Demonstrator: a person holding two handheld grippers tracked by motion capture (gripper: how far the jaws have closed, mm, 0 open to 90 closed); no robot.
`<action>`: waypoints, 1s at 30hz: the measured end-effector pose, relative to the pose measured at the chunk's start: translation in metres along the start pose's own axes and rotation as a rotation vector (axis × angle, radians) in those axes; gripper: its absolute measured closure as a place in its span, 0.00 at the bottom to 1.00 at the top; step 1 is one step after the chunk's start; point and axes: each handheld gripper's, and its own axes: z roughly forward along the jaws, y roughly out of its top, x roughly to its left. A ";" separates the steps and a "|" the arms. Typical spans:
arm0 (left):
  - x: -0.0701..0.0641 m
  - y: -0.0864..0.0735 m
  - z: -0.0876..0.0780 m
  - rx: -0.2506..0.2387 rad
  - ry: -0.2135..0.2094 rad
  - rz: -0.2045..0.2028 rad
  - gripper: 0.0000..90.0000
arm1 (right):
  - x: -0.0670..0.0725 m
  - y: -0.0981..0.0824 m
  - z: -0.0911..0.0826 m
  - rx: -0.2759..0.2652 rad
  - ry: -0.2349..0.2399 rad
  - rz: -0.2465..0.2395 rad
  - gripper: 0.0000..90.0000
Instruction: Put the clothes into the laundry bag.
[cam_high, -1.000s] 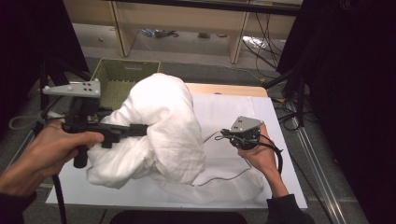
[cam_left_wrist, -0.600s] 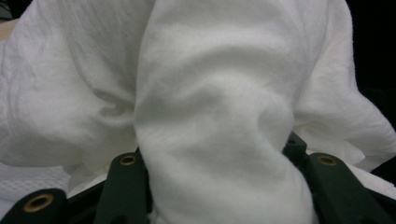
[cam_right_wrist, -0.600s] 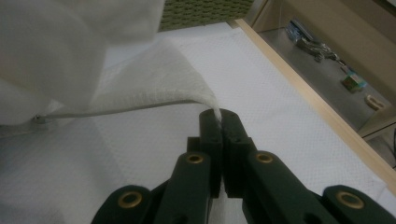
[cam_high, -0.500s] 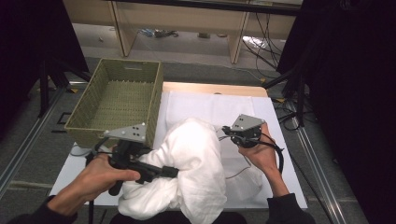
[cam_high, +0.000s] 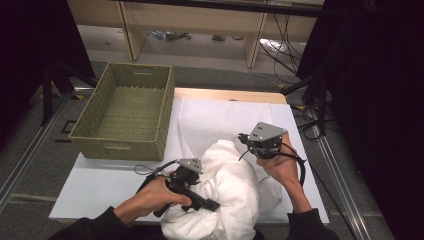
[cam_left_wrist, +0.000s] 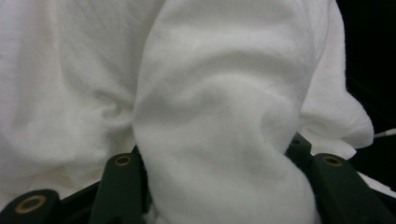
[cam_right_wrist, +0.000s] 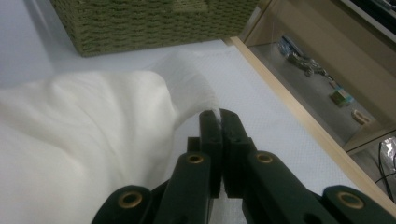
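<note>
A bulky white cloth lies bunched at the near edge of the table, between my two hands. My left gripper is shut on a thick fold of it. In the left gripper view the cloth bulges out between the two black jaws, which have just been opening slightly with the fold still between them. My right gripper is at the cloth's far right side. In the right gripper view that gripper is shut on a thin edge of the cloth.
An empty green woven basket stands at the table's far left and is seen close by in the right gripper view. A white sheet covers the tabletop. Wooden shelving and cables lie beyond the far edge.
My left hand has dropped and come toward the near edge, bringing the cloth bundle down from in front of the basket onto the table. The right hand has stayed put.
</note>
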 end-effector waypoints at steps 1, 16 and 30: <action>0.003 0.003 0.005 0.005 -0.019 -0.008 0.55 | 0.001 0.001 -0.002 -0.006 -0.002 -0.006 1.00; 0.021 0.026 0.000 -0.017 0.110 -0.011 0.53 | 0.013 0.016 -0.016 -0.041 0.026 -0.041 1.00; 0.039 0.024 0.047 -0.034 0.192 -0.007 0.44 | 0.023 0.017 -0.014 -0.027 0.040 -0.059 1.00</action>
